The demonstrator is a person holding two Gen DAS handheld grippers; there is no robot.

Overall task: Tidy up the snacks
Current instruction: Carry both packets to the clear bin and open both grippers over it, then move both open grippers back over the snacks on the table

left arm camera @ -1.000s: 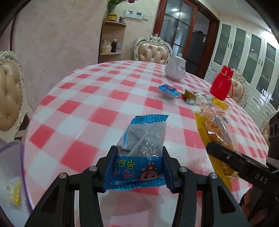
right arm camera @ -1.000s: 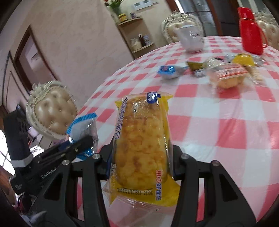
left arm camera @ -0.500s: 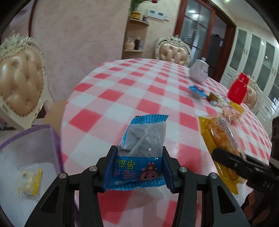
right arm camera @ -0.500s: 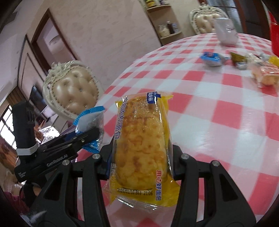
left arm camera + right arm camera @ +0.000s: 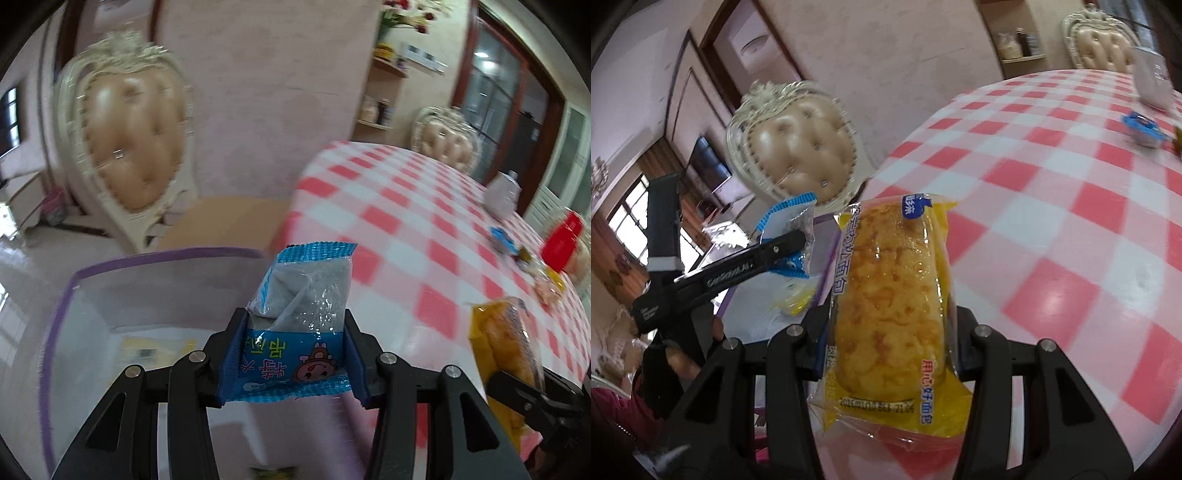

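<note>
Transport step: left gripper [image 5: 291, 354] clamps blue snack packet [image 5: 295, 332] over purple-rimmed bin [image 5: 59, 314] beside table [image 5: 406, 221]; right gripper [image 5: 890, 343] grips yellow bread pack [image 5: 890, 295] (near table edge). Next I'd release both over bin.

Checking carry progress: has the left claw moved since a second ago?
Yes. The left claw, holding the blue packet, swung off the checkered table leftward over the purple-rimmed bin.

Each camera sat close behind its own tool and looked forward and downward along the fingers. The left view faced the clear bin [image 5: 66, 306] beside the worktop [image 5: 406, 221]. The right view faced the same worktop edge, and probably the same bin, from further right. Both shared the tufted chair [image 5: 125, 147].
</note>
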